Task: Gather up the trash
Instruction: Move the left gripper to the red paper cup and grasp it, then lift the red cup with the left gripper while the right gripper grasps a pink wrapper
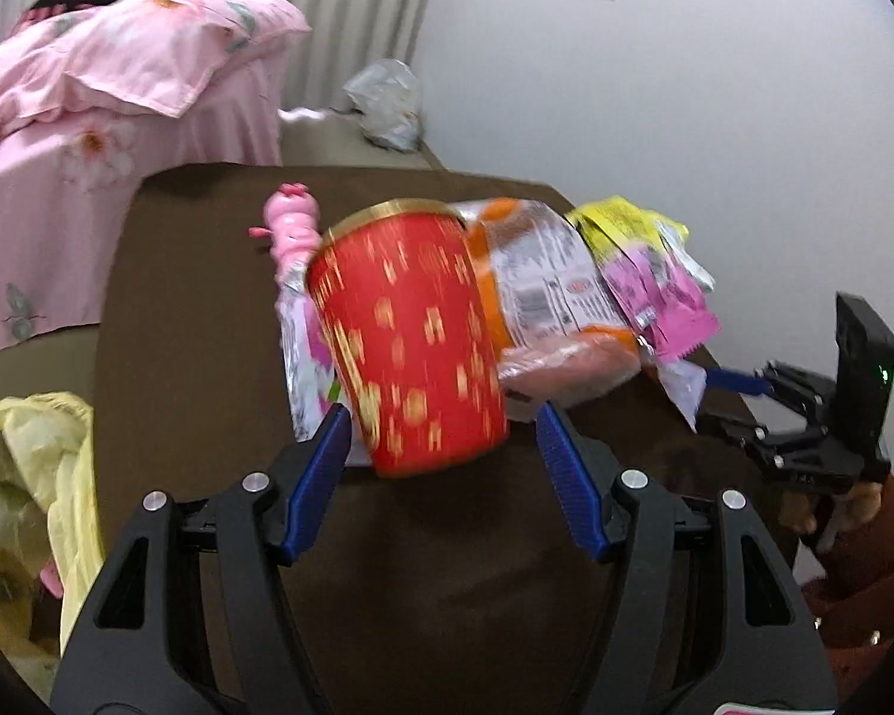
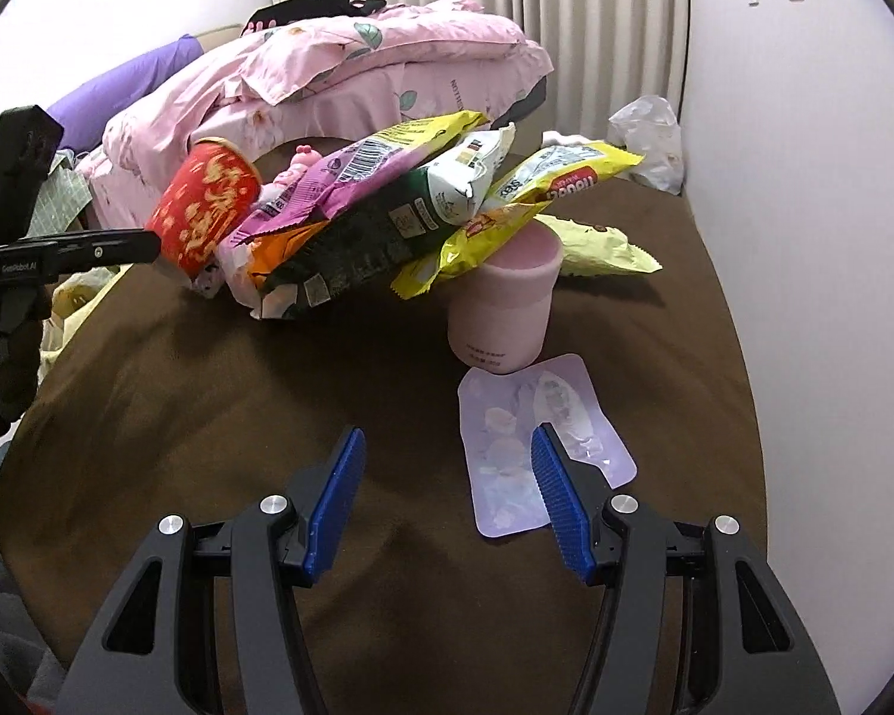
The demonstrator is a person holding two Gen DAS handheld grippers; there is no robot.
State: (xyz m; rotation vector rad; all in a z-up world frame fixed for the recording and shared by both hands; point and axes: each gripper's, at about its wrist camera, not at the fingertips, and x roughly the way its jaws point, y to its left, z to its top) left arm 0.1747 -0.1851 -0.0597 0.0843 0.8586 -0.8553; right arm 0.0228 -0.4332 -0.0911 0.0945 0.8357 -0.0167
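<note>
A red paper cup with gold marks (image 1: 414,339) leans tilted on the brown table, with my left gripper (image 1: 444,420) open around its base, fingers on either side and not pressing it. It also shows in the right wrist view (image 2: 205,211). Beside it lies a pile of snack wrappers (image 1: 572,292), orange, pink, yellow and green (image 2: 387,208), resting partly on a pink cup (image 2: 506,310). A flat lilac packet (image 2: 536,447) lies by my right gripper (image 2: 447,465), which is open and empty above the table.
A pink toy (image 1: 292,226) stands behind the red cup. A yellow plastic bag (image 1: 30,476) hangs at the table's left edge. A bed with pink bedding (image 2: 357,65) is behind. A clear plastic bag (image 2: 649,137) lies in the far corner.
</note>
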